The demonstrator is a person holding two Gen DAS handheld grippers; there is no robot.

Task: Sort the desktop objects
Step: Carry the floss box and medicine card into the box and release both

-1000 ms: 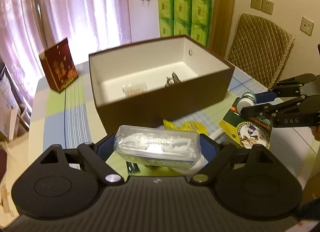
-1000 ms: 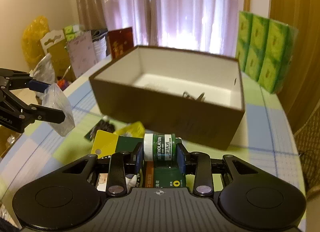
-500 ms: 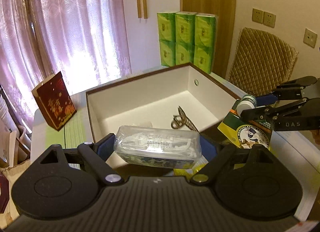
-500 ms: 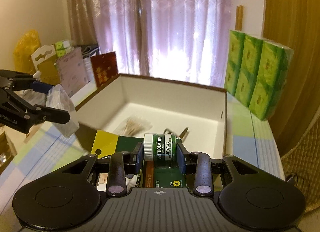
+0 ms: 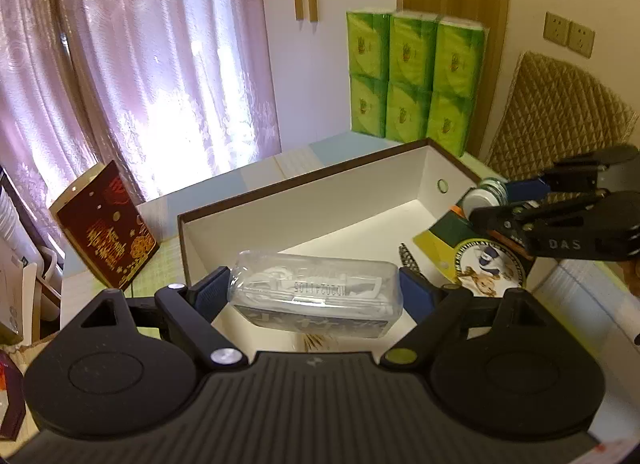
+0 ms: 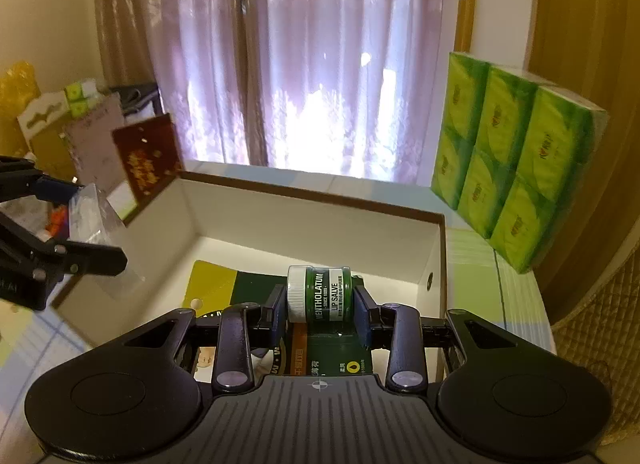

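While both grippers hang over box (image 5: 304, 199), left gripper (image 5: 316, 294) jaws clamp clear case (image 5: 316, 292) endwise; right gripper (image 6: 320, 300) jaws clamp salve jar (image 6: 319, 299) sideways.

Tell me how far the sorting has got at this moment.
Done: scissors already lie in the brown box. In hand: the left gripper holds a clear plastic case over the box, and the right gripper holds a carded lip salve jar over it. Left: releasing both; what remains on the table is out of view.
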